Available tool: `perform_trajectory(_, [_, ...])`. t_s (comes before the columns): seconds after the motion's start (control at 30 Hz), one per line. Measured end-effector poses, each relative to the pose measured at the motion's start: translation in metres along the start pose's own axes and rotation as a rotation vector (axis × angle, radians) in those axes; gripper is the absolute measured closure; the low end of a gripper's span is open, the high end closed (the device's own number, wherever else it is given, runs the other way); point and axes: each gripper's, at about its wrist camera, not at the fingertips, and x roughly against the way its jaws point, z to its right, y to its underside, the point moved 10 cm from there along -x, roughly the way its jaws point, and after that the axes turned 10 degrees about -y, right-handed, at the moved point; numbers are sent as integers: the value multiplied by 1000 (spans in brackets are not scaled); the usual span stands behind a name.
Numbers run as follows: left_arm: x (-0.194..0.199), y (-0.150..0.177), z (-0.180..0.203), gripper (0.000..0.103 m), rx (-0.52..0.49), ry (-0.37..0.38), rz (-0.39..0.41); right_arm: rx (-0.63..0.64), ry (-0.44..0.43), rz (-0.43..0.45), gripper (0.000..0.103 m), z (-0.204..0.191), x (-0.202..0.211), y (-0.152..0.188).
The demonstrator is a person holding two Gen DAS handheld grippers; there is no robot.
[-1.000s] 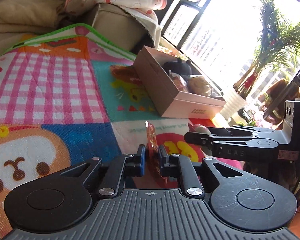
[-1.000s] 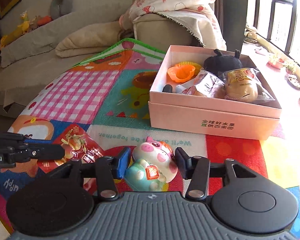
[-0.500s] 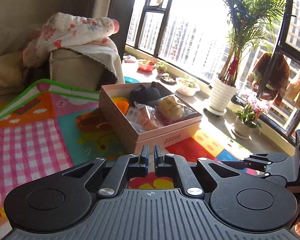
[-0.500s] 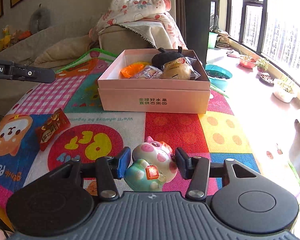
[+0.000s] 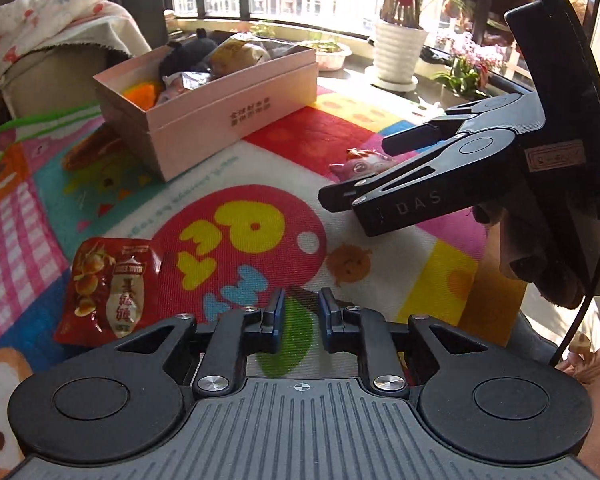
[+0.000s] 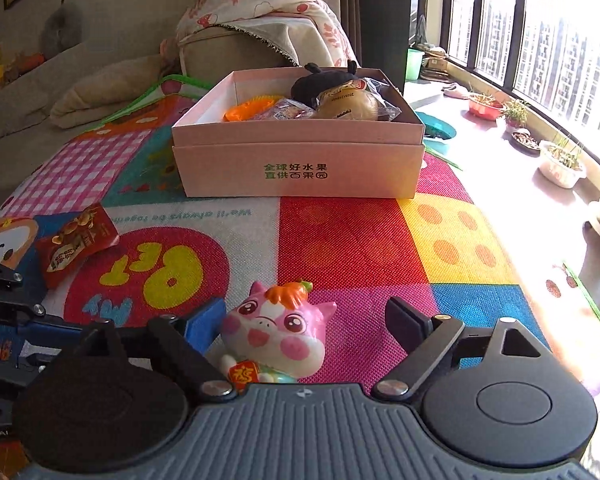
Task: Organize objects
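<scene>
left claw (image 5: pixel 300 322): jaws set a little apart, nothing between them, only the play mat (image 5: pixel 284 148) showing in the gap. it sits low over the mat's red circle with yellow letters. the red snack packet (image 5: pixel 110 288) lies flat on the mat just to the left of this claw, apart from its fingers.

right claw (image 6: pixel 306 320): jaws spread wide. the pink pig toy (image 6: pixel 278 332) stands upright on the mat between the two fingers, face toward the camera, orange tuft on top, a small red tag at its front. the blue-padded left finger (image 6: pixel 204 320) is close beside the toy; whether it touches cannot be told. the right finger stands clear of it, with mat visible in between. the toy is not clamped. from the left wrist view the same claw (image 5: pixel 352 196) comes in from the right, with the toy (image 5: pixel 360 164) partly hidden behind its fingers.

pink cardboard box (image 6: pixel 300 164): sits on the mat well beyond the pig toy, green print on its front wall, lid off. inside it: an orange item (image 6: pixel 252 106) at the left, a black plush item (image 6: pixel 326 82) at the back, a wrapped bun (image 6: pixel 350 104) at the right, and another wrapped item between them that is too small to identify.

surroundings: a sofa arm draped with a floral cloth (image 6: pixel 268 12) behind the box; potted plants (image 6: pixel 560 160) along the window ledge at the right.
</scene>
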Motion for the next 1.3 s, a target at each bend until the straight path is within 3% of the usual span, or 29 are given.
perform_trajectory(0.03, [-1, -1, 3, 71, 0, 19, -6, -11, 3, -3, 15, 3, -1, 1])
perform_trajectory(0.1, [-1, -1, 13, 34, 10, 94, -18, -22, 2, 1, 10, 5, -2, 2])
perform_trajectory(0.17, [-2, 1, 23, 23, -31, 109, -11, -17, -3, 0, 6, 4, -3, 2])
perform_trajectory(0.23, [-1, 2, 26, 22, -59, 91, 2, -13, -3, -3, 4, 2, -5, 3])
perform_trajectory(0.33, [7, -3, 9, 30, -2, 66, 37, -3, -2, -5, 3, 1, -5, 3])
perform_trajectory(0.43, [22, -14, -34, 30, 36, -110, 112, 4, -2, -6, 2, 1, -5, 5])
perform_trajectory(0.53, [22, -14, -84, 30, 46, -327, 104, 8, 5, -5, 0, -1, -7, 5])
perform_trajectory(0.6, [19, -12, -103, 30, 67, -381, 97, 12, 11, -4, 0, -2, -8, 5])
perform_trajectory(0.87, [-1, -5, -114, 29, 162, -269, 71, 22, 10, -13, 0, -2, -9, 5])
perform_trajectory(1.0, [-7, -4, -119, 24, 185, -267, 86, 24, 11, -12, 0, -2, -9, 5])
perform_trajectory(1.3, [-6, 1, -121, 25, 259, -241, 81, 63, -3, -19, 0, -9, -5, 9])
